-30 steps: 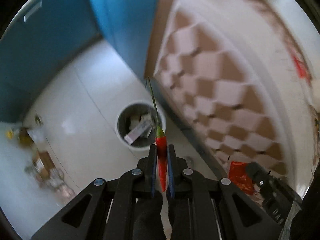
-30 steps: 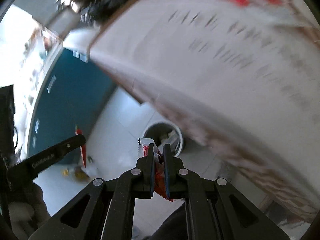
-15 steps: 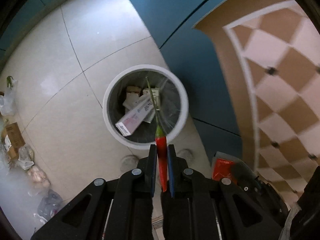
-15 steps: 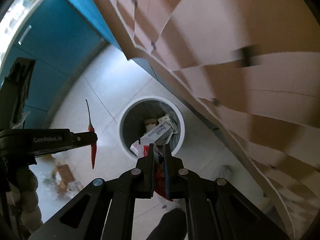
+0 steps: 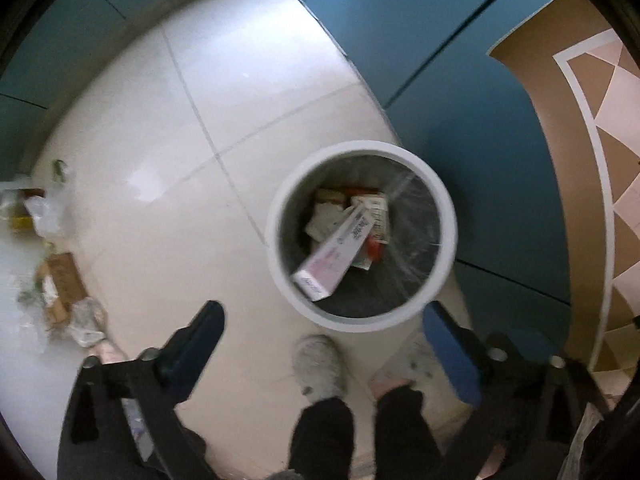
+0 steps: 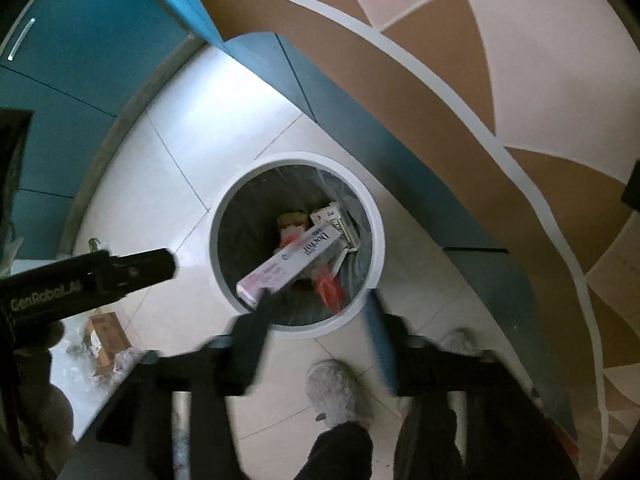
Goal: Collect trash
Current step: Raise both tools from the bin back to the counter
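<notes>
A round white trash bin (image 5: 446,216) stands on the tiled floor beside blue cabinets; it also shows in the right wrist view (image 6: 376,236). Inside lie a long white and pink box (image 5: 336,250), smaller cartons and a red wrapper (image 6: 330,288). My left gripper (image 5: 324,322) hangs open and empty just above the bin's near rim. My right gripper (image 6: 316,308) is open and empty above the bin's near rim. The left gripper's finger (image 6: 132,270) shows left of the bin in the right wrist view. The chili is not visible.
Loose litter, a small cardboard box (image 5: 60,280) and plastic bags (image 5: 44,208) lie on the floor at the left. The person's grey slippers (image 5: 320,368) stand just in front of the bin. A brown and cream patterned tabletop (image 6: 500,80) overhangs at the right.
Both grippers have opened over the bin. The red chili has left the left gripper and the red wrapper has left the right gripper; the wrapper now lies in the bin.
</notes>
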A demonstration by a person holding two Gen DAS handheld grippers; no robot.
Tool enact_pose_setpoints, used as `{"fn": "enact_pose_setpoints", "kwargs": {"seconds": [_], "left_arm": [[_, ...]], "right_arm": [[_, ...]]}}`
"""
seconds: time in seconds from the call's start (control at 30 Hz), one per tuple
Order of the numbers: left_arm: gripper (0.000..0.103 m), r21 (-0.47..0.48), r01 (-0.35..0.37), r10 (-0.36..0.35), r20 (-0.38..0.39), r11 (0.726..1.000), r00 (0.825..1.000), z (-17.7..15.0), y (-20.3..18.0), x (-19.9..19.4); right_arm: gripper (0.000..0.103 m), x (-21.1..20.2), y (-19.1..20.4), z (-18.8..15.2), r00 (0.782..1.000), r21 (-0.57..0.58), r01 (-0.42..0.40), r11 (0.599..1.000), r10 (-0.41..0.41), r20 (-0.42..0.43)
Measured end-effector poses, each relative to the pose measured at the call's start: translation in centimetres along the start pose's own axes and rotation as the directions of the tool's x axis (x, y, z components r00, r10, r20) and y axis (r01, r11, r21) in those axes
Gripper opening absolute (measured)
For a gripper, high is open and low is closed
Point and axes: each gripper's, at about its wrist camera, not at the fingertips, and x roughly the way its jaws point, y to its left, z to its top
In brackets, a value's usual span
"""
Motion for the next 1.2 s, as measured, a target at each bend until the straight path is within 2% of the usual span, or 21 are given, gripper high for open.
{"fn": "enact_pose_setpoints", "kwargs": {"seconds": [0.17,0.27,0.37,0.67,1.0,1.2], "left_arm": [[0.102,0.003,-0.099,0.098,0.071,0.995,0.993,-1.2,0.4,-2.6],[0.102,0.018,-0.171,0.168,0.125,0.985,0.978,-2.7,0.4,-4.8],[0.102,0.021,-0.216,0.21,0.157,0.976,0.965,-4.2,0.5,-6.9],[0.102,0.013,-0.211,0.205,0.169,0.977,0.964,-9.9,0.6,-14.2],[0.102,0.016,-0.179,0.171,0.221,0.984,0.96,-14.3,-0.1,-24.2],[0.102,0.01,-0.162,0.153,0.268,0.987,0.951,-16.0,-0.7,-30.1]], "right_arm": [[0.098,-0.7,0.1,-0.1,1.0,-0.017,0.022,1.0,-0.022,-0.008],[0.102,-2.3,0.2,-0.3,1.0,-0.019,0.023,1.0,-0.023,-0.006],[0.103,-4.0,0.3,-0.7,1.0,-0.021,0.028,0.999,-0.028,-0.005],[0.103,-12.2,0.2,-2.9,0.999,-0.013,0.03,0.999,-0.03,-0.015],[0.103,-25.4,0.3,-5.3,0.999,-0.052,0.024,0.998,-0.022,0.035],[0.103,-34.0,1.4,-6.2,0.998,-0.092,-0.019,0.996,0.025,0.059]]}}
